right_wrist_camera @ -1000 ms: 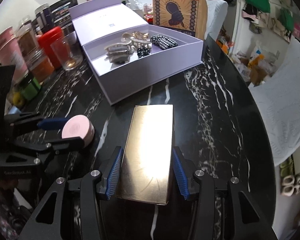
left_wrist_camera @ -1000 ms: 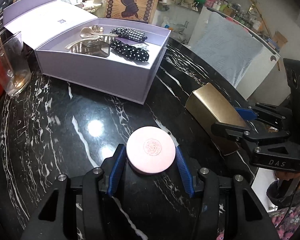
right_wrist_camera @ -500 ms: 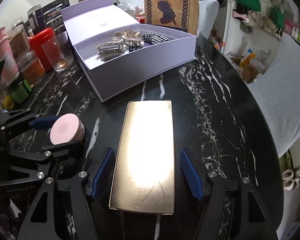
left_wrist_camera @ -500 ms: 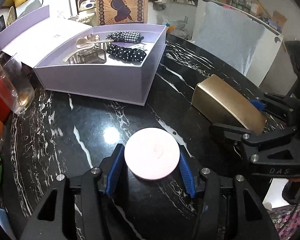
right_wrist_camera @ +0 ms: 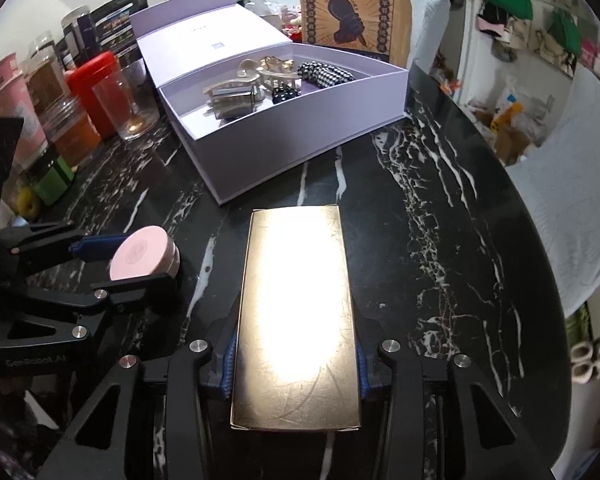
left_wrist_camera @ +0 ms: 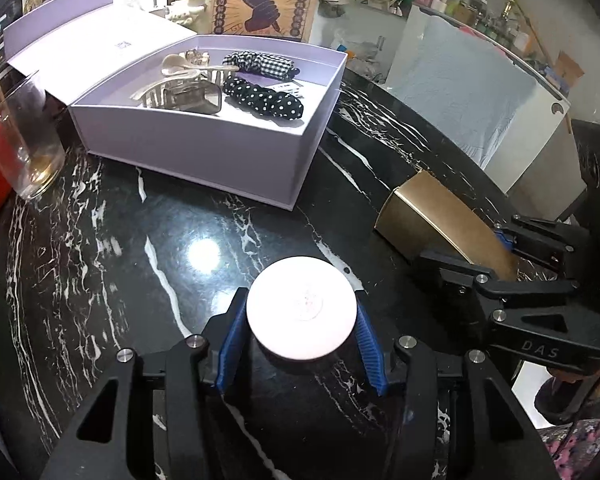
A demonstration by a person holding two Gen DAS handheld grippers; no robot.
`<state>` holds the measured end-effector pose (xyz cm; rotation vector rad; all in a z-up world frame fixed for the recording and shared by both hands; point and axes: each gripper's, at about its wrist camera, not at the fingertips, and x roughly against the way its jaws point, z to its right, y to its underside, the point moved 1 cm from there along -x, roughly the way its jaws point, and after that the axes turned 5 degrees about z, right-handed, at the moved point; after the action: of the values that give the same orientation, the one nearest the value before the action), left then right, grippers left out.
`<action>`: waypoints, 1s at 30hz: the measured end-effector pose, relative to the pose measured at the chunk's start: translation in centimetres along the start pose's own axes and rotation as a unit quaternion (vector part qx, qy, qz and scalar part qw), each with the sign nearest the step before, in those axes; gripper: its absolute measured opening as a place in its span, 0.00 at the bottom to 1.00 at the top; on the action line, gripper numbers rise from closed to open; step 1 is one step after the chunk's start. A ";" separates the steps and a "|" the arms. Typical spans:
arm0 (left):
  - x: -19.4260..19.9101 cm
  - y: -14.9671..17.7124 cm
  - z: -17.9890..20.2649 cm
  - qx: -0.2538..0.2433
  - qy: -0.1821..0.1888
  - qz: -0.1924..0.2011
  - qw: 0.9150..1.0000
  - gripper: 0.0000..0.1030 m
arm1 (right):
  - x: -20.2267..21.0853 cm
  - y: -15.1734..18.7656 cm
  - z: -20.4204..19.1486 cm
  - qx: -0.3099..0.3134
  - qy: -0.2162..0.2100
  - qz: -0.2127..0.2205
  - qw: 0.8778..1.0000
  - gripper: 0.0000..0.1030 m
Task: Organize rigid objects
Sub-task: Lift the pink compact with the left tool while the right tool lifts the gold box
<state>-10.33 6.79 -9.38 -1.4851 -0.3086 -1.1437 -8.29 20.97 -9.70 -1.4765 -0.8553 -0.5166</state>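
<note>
The black marble bench (right_wrist_camera: 440, 208) carries an open lilac box (right_wrist_camera: 300, 136) already holding hair clips and scrunchies, likely the place for the rest. Nearer, the gold box (right_wrist_camera: 296, 312) lies lengthwise between the right gripper (right_wrist_camera: 296, 368) fingers, which pinch its long sides for lifting. The left gripper (left_wrist_camera: 300, 344) pinches the small pink round case (left_wrist_camera: 302, 314), its fingers on opposite edges.

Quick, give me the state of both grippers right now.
Left gripper: jaws closed on the pink round compact.
Right gripper: jaws closed on the gold box.
</note>
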 end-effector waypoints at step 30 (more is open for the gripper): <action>5.7 -1.8 -1.8 0.023 -0.016 0.050 0.998 0.48 | 3.4 -1.6 -4.3 0.037 -0.062 0.019 0.997 0.41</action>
<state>-9.71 3.50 -4.19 -1.4631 -0.2773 -1.0276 -6.66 17.33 -5.63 -1.4647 -0.9326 -0.3646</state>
